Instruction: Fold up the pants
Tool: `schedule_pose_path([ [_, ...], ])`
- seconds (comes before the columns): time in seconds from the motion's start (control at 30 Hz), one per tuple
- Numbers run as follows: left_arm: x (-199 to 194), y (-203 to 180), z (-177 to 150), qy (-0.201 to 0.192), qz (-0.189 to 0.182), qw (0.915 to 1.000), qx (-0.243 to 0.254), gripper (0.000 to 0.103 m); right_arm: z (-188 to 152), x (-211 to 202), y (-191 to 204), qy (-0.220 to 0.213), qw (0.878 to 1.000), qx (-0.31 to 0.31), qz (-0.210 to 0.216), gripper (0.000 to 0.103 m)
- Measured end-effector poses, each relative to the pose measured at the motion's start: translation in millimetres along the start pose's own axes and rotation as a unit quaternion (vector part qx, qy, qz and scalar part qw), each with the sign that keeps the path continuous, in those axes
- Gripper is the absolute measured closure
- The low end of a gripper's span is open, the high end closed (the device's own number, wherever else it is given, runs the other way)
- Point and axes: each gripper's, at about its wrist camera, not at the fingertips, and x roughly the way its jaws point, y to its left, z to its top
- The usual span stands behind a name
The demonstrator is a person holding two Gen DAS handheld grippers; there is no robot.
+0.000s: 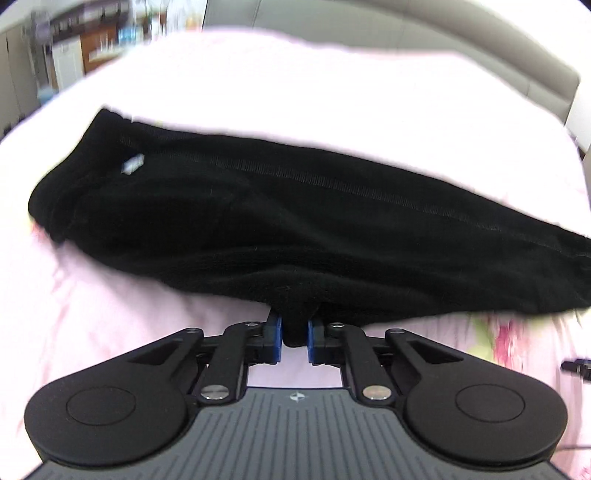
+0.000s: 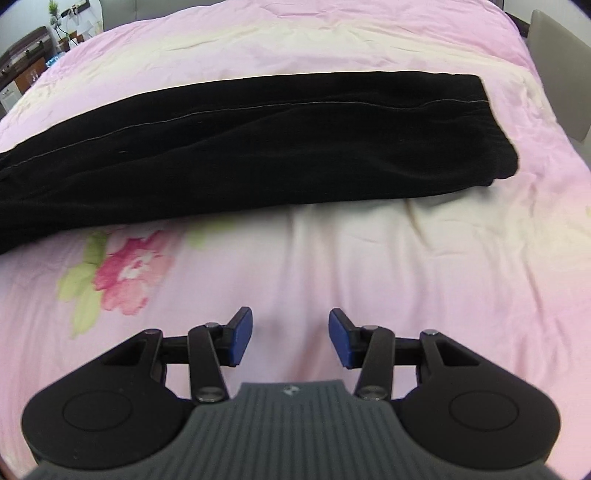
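Black pants (image 1: 280,229) lie folded lengthwise across a pink bed cover, waist end with a small label (image 1: 132,165) at the left. My left gripper (image 1: 294,332) is shut on the near edge of the pants, a fold of black cloth pinched between its blue pads. In the right wrist view the pants (image 2: 277,147) stretch across the bed with the leg hems at the right. My right gripper (image 2: 290,338) is open and empty, over the bed cover a little in front of the pants' near edge.
The pink floral bed cover (image 2: 369,266) spans both views. A grey headboard (image 1: 406,26) is behind the bed. Shelves and furniture (image 1: 92,40) stand at the far left. A small black part (image 1: 576,367) shows at the right edge.
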Motion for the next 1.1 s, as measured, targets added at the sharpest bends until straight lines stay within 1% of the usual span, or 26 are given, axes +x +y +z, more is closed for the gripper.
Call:
schedule_pose_path([
  [0.1, 32.6, 9.6, -10.5, 0.071, 0.019, 0.9973, -0.003, 0.092, 9.0, -2.1, -17.2, -0.007, 1.000, -0.005, -0.015, 0.060],
  [0.17, 51.3, 9.1, -19.0, 0.099, 0.035, 0.9945, 0.007, 0.092, 16.9, -4.3, -30.6, -0.013, 0.999, -0.010, -0.033, 0.060],
  [0.23, 64.7, 2.8, -22.3, 0.109, 0.051, 0.9923, 0.030, 0.092, 25.2, -8.0, -46.2, -0.020, 0.999, -0.009, -0.044, 0.060],
  [0.3, 72.8, -0.3, -19.7, 0.119, 0.056, 0.9908, 0.033, 0.092, 34.4, -11.8, -65.3, -0.027, 0.998, -0.002, -0.061, 0.060],
  [0.37, 80.7, -5.4, -13.9, 0.129, 0.061, 0.9888, 0.044, 0.093, 43.7, -13.5, -87.4, -0.035, 0.997, 0.020, -0.071, 0.060],
  [0.43, 81.0, -19.2, -16.5, 0.136, 0.069, 0.9863, 0.063, 0.093, 53.4, -13.5, -110.3, -0.043, 0.995, 0.058, -0.068, 0.060],
  [0.53, 89.6, -24.1, -12.6, 0.142, 0.076, 0.9840, 0.076, 0.093, 65.8, -7.9, -152.5, -0.060, 0.987, 0.139, -0.049, 0.060],
  [0.6, 86.7, -18.5, -14.7, 0.141, 0.077, 0.9838, 0.079, 0.093, 73.2, 3.1, -171.1, -0.066, 0.980, 0.189, -0.019, 0.060],
  [0.67, 86.7, -18.0, -15.9, 0.139, 0.079, 0.9837, 0.082, 0.093, 75.7, 18.9, -187.3, -0.052, 0.971, 0.232, 0.032, 0.060],
  [0.7, 82.7, -22.9, -17.7, 0.138, 0.082, 0.9831, 0.088, 0.093, 81.5, 28.6, -191.7, -0.047, 0.964, 0.257, 0.045, 0.061],
  [0.73, 84.6, -22.9, -20.1, 0.138, 0.085, 0.9823, 0.094, 0.093, 85.1, 33.8, -195.3, -0.048, 0.960, 0.273, 0.045, 0.060],
  [0.77, 80.4, -24.5, -25.3, 0.138, 0.088, 0.9813, 0.102, 0.093, 91.5, 37.4, -195.2, -0.052, 0.957, 0.284, 0.043, 0.067],
  [0.8, 81.8, -26.7, -24.8, 0.139, 0.091, 0.9803, 0.107, 0.093, 96.1, 38.3, -196.8, -0.057, 0.956, 0.287, 0.038, 0.080],
  [0.87, 84.1, -27.5, -24.0, 0.142, 0.098, 0.9788, 0.111, 0.093, 108.3, 37.1, -196.7, -0.070, 0.958, 0.275, 0.037, 0.088],
  [0.9, 85.5, -29.0, -23.3, 0.143, 0.100, 0.9783, 0.112, 0.093, 114.1, 33.2, -193.7, -0.075, 0.961, 0.265, 0.034, 0.091],
  [0.93, 85.6, -30.8, -22.1, 0.144, 0.102, 0.9778, 0.113, 0.093, 121.0, 29.1, -190.5, -0.084, 0.964, 0.251, 0.036, 0.091],
  [1.0, 89.7, -35.0, -21.5, 0.145, 0.108, 0.9762, 0.120, 0.093, 133.1, 15.1, -185.3, -0.109, 0.966, 0.231, 0.048, 0.093],
  [1.03, 91.3, -36.6, -20.8, 0.145, 0.111, 0.9753, 0.124, 0.093, 138.9, 6.5, -184.7, -0.128, 0.963, 0.229, 0.061, 0.094],
  [1.07, 90.7, -39.6, -20.9, 0.146, 0.113, 0.9745, 0.127, 0.093, 140.7, -7.2, -186.5, -0.164, 0.956, 0.229, 0.082, 0.095],
  [1.1, 91.1, -42.0, -20.7, 0.146, 0.115, 0.9741, 0.129, 0.093, 142.6, -15.2, -186.9, -0.184, 0.952, 0.228, 0.091, 0.095],
])
